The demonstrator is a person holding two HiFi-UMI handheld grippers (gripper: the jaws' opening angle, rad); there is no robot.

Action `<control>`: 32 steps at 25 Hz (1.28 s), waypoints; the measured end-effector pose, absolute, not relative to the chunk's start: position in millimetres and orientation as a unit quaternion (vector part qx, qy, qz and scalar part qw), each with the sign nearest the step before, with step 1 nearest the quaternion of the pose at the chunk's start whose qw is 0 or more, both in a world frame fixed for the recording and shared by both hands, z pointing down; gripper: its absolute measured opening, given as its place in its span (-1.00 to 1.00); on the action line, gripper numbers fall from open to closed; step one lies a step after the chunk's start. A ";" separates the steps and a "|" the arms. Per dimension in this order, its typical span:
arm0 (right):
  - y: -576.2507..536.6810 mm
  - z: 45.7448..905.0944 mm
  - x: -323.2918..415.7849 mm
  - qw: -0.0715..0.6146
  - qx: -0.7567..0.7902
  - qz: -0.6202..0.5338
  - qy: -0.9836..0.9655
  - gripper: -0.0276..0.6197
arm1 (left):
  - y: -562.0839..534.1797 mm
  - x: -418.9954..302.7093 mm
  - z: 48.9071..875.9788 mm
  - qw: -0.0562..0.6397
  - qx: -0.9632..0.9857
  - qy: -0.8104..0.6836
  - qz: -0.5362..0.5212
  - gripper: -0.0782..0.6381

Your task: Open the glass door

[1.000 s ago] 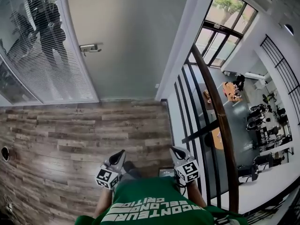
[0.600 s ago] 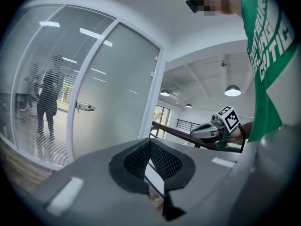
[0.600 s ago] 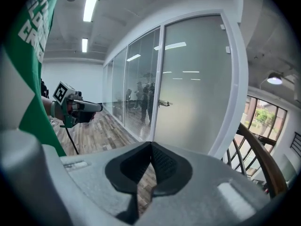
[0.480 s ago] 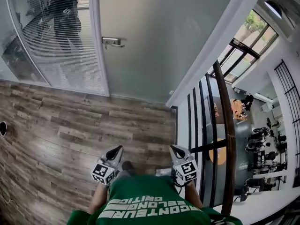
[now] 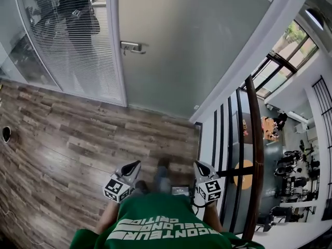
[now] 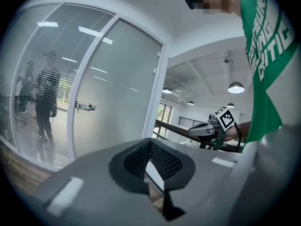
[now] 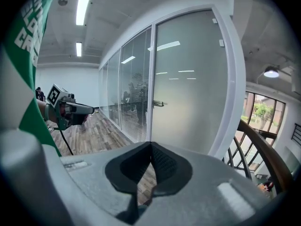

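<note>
Head view: left gripper (image 5: 133, 166) and right gripper (image 5: 199, 166) sit near the body; both jaws pressed together, empty; the glass door (image 5: 197, 56) and its handle (image 5: 133, 47) lie far ahead, not yet within reach.

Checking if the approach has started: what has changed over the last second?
The person has stepped forward: a foot now shows ahead, and the handle of the glass door has shifted rightward in the head view. The left gripper and right gripper stay low by the chest, both shut on nothing.

Grey-brown wood plank floor (image 5: 78, 139) runs to a glass partition (image 5: 85, 61) with blinds, far left. A black railing (image 5: 228, 139) with wooden handrail (image 5: 256, 154) stands right, windows (image 5: 280, 66) beyond
</note>
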State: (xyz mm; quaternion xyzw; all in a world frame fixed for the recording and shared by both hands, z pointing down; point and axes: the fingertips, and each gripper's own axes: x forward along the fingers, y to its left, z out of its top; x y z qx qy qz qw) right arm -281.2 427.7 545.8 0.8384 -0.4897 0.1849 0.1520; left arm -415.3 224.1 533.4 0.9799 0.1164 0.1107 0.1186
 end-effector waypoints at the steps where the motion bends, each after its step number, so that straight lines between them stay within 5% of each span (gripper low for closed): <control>1: 420.3 547.5 -274.5 0.152 0.836 0.182 -0.496 -0.93 | 220.7 -411.6 534.7 0.119 0.980 0.111 0.114 -0.75; 21: 341.5 544.9 -95.4 0.118 0.803 0.171 -0.558 -0.93 | 170.1 -246.5 518.4 0.084 0.988 0.055 0.116 -0.75; 32: 329.2 530.4 -35.1 0.126 0.786 0.161 -0.584 -0.93 | 149.2 -217.3 498.2 0.077 0.991 0.001 0.105 -0.75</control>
